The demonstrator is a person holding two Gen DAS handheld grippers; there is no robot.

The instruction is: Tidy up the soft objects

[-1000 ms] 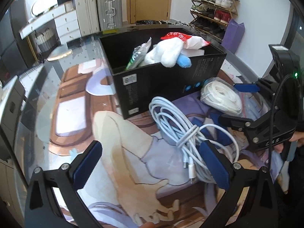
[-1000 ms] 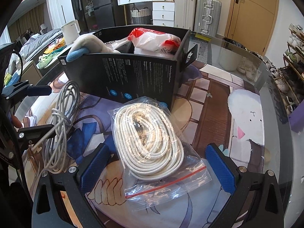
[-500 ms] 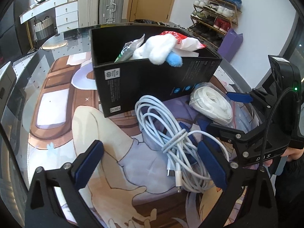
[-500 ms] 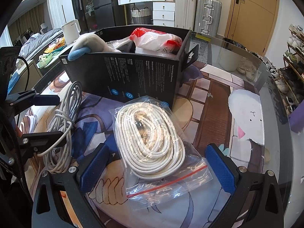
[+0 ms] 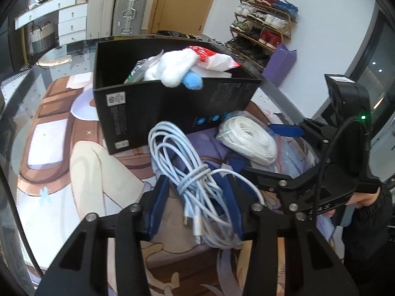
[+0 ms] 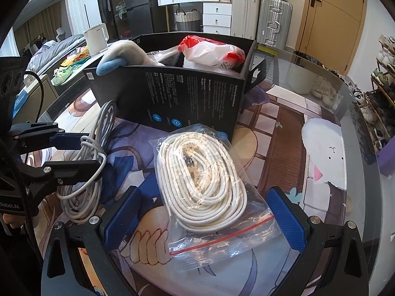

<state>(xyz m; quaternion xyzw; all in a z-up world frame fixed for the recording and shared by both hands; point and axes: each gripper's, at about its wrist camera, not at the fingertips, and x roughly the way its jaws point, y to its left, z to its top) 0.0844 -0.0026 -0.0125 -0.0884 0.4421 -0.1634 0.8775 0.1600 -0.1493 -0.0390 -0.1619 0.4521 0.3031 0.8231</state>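
Left gripper: its blue pads are pressed against both sides of the cable, pinching the bundle at the wrapped middle part. In the right wrist view the same gripper comes in from the left and the cable passes between its two fingers.

Right gripper: spread wide, holding nothing. Its pads stand on both sides of the near end of the bag, not touching it. In the left wrist view this gripper is at the right, one blue pad above the bag.

Cable: a white coil with loose loops. The loops lie on the mat just in front of the box. Plug ends hang near the left gripper's pads.

Bag: a clear zip bag with a red seal line, with a coil of white rope inside. It lies flat on the mat, its far end touching the box wall or just beside it; I cannot tell which.

Box: black, open on top, standing on the mat. It holds a white plush with a blue tip that hangs over the front edge, and a red and white plastic bag behind it.

Mat: printed with cartoon figures; it covers the glass table.

Background: suitcases, a white drawer cabinet and a shoe rack.
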